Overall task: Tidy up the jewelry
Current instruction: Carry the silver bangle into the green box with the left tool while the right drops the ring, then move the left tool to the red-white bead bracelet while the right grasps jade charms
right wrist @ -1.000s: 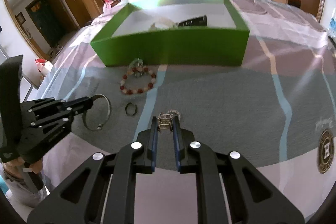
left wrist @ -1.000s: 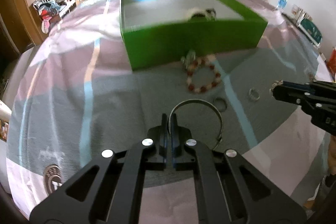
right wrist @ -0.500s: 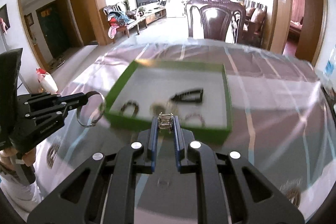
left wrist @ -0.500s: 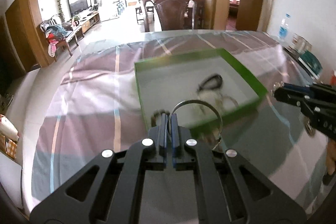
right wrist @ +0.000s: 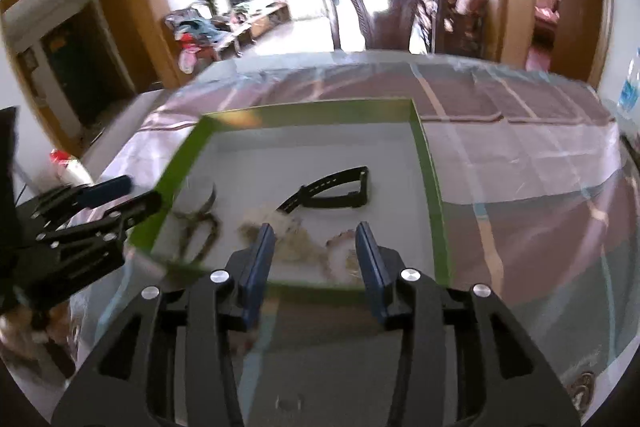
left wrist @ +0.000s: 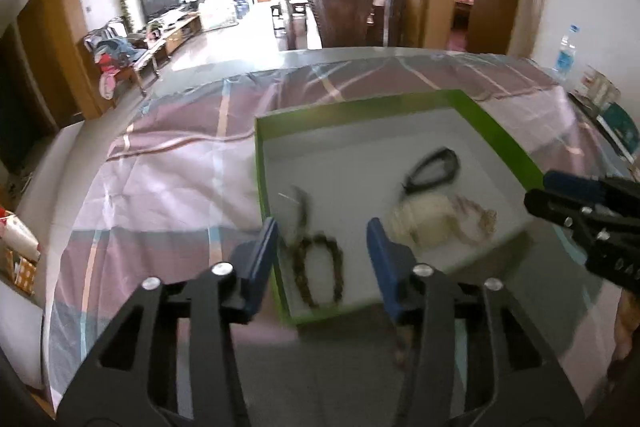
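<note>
A green box [left wrist: 360, 107] with a white floor lies below both grippers. In it are a black strap [left wrist: 434, 169], a dark beaded bracelet [left wrist: 320, 267], pale cream jewelry [left wrist: 424, 219] and a blurred silver bangle [left wrist: 302, 203] by the left wall. My left gripper [left wrist: 322, 239] hangs over the box's near left corner, jaws opening, nothing between the pads. My right gripper [right wrist: 316, 247] hangs over the near edge of the box [right wrist: 312, 111], jaws opening and empty. Its small ring is lost in the blur. The strap [right wrist: 336, 187] and bangle [right wrist: 202, 195] show here too.
A striped cloth under clear film covers the table [left wrist: 168, 187]. A dark wooden chair [left wrist: 344, 7] stands at the far side. A water bottle [left wrist: 566, 51] and boxes [left wrist: 616, 123] sit at the right edge. A hand [right wrist: 24, 319] holds the left gripper [right wrist: 120, 195].
Both grippers rose and moved forward over the green box. The left one let go of the silver bangle and the right one let go of its small ring. Both now stand apart.
</note>
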The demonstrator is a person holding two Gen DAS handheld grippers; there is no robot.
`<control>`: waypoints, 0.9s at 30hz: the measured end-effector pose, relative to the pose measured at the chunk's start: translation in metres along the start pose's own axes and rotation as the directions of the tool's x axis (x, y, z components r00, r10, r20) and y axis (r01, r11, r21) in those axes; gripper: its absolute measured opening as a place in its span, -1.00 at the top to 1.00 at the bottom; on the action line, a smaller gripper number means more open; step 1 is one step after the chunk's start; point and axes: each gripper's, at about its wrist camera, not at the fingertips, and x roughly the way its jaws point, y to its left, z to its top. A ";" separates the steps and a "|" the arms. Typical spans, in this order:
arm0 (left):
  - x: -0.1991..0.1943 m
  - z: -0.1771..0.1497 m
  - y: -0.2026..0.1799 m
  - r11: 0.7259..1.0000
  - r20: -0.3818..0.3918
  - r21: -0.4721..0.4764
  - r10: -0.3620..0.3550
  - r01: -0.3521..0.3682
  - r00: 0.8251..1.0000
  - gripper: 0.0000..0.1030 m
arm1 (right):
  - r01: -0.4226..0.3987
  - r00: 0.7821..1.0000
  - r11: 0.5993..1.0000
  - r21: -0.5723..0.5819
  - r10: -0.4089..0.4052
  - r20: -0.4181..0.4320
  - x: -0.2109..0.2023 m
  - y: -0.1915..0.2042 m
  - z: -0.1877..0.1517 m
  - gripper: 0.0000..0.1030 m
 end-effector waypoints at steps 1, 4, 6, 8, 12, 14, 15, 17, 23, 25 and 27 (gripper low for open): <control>-0.008 -0.010 -0.001 1.000 -0.008 0.008 -0.016 0.016 1.000 0.11 | -0.021 1.000 1.000 -0.010 0.021 -0.009 -0.006 0.002 -0.007 0.18; -0.012 -0.033 -0.010 0.998 -0.061 0.044 -0.045 0.048 0.997 0.12 | -0.041 0.997 0.999 -0.026 0.039 -0.074 -0.006 0.006 -0.028 0.18; -0.004 -0.051 -0.023 0.993 -0.117 0.086 -0.067 0.077 0.991 0.13 | -0.022 0.993 0.999 -0.030 0.019 -0.119 0.005 0.006 -0.039 0.18; 0.006 -0.061 -0.033 0.989 -0.148 0.110 -0.084 0.101 0.985 0.14 | -0.014 0.988 1.000 -0.018 0.011 -0.157 0.016 0.004 -0.049 0.18; 0.026 -0.069 -0.046 0.982 -0.192 0.121 -0.120 0.145 0.974 0.27 | -0.032 0.980 0.999 0.026 0.036 -0.194 0.027 0.001 -0.062 0.18; 0.033 -0.068 -0.047 0.980 -0.200 0.110 -0.141 0.165 0.970 0.28 | -0.037 0.979 0.999 0.029 0.042 -0.198 0.029 0.001 -0.067 0.18; 0.036 -0.068 -0.047 0.980 -0.199 0.104 -0.145 0.168 0.969 0.28 | -0.042 0.979 0.999 0.030 0.047 -0.200 0.029 0.002 -0.070 0.18; 0.044 -0.069 -0.047 0.981 -0.208 0.091 -0.147 0.169 0.967 0.35 | -0.043 0.978 0.999 0.030 0.048 -0.201 0.029 0.003 -0.073 0.18; 0.042 -0.083 -0.046 0.982 -0.269 0.131 -0.098 0.137 0.958 0.85 | -0.042 0.978 0.998 0.047 0.051 -0.202 0.029 -0.003 -0.074 0.18; 0.035 -0.091 -0.042 0.980 -0.275 0.146 -0.092 0.136 0.957 0.85 | -0.043 0.978 0.998 0.049 0.052 -0.202 0.027 -0.003 -0.075 0.18; 0.025 -0.100 -0.034 0.981 -0.282 0.139 -0.094 0.137 0.955 0.84 | -0.047 0.978 0.998 0.044 0.055 -0.203 0.025 -0.001 -0.075 0.18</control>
